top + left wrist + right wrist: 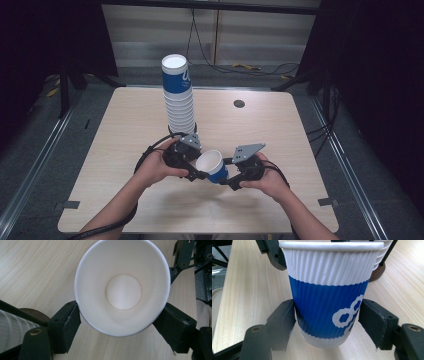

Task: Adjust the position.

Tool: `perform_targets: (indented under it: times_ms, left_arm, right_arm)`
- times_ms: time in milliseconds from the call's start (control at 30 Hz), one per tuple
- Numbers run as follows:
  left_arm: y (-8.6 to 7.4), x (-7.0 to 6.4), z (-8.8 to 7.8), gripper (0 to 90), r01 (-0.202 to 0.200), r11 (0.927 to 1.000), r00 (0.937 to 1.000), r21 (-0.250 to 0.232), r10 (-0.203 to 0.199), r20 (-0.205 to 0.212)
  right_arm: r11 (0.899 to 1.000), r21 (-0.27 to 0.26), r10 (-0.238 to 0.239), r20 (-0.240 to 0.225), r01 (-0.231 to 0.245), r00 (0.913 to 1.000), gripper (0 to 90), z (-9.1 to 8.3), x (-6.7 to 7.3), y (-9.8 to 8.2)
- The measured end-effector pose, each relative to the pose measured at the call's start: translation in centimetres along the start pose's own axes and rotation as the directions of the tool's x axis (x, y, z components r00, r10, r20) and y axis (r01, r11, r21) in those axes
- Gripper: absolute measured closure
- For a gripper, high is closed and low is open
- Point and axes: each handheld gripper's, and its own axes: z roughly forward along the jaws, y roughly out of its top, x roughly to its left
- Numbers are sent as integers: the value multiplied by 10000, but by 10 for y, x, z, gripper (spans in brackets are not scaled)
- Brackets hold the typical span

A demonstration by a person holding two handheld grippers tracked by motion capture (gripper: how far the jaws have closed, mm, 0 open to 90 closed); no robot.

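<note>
Both tools are on one paper cup [212,166], held just above the bench [125,150] at about six o'clock from the tall cup stack [178,95]. The left tool [199,174] has its pads clamped on the cup up near the rim; its own view looks straight down into the white bowl, jaws pressing on either side. The right tool [226,183] is clamped lower, on the blue band of the ribbed wall, both pads flat against it.

So this reads as a handover, or the parting of nested cups: two grips on one cup, neither letting go yet. Whether a second cup sits nested inside, I cannot tell.

The next move, I'd judge, asks one tool to ease off, or the two to pull apart along the cup's axis, gently, since the thin rim will dent under a hard squeeze.

Room to work: the stack stands close at twelve o'clock, just beyond the left tool, so any lift towards it risks a knock. There is open bench at three and nine o'clock, and the near edge lies at six, not far behind the hands.
</note>
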Motion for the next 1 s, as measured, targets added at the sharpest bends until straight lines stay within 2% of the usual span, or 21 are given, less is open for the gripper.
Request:
perform_targets:
  times_ms: [133,200,433,467,700,800,867,1000]
  left_arm:
    - [2,-2,-1,230,-90,10000,9999,-5,90,-123]
    - [2,-2,-3,230,-210,9996,9992,196,217,-347]
    - [0,-2,-3,229,-242,9987,9979,444,268,-589]
    - [0,-3,-2,228,-446,9962,9958,751,504,-770]
    - [-1,-4,4,214,-669,9909,9930,1169,776,-892]
    - [-1,-5,4,209,-715,9907,9924,1154,824,-918]
    - [-2,-5,4,202,-935,9886,9907,1178,1041,-875]
    - [-6,-4,4,197,-785,9915,9933,1038,867,-766]
  right_arm:
    - [9999,81,131,99,-132,9999,220,1,0,-1]
    - [9995,198,244,98,-246,9997,196,1,0,-3]
    - [9992,241,323,74,-325,9994,188,0,0,-5]
    - [9990,280,331,127,-335,9994,181,-2,-1,-5]
    - [9978,324,564,227,-572,9981,167,-5,-4,-6]
    - [9977,318,594,256,-602,9979,168,-6,-5,-7]
    - [9976,309,613,277,-621,9977,168,-7,-5,-7]
    - [9975,288,629,318,-638,9975,168,-8,-7,-7]
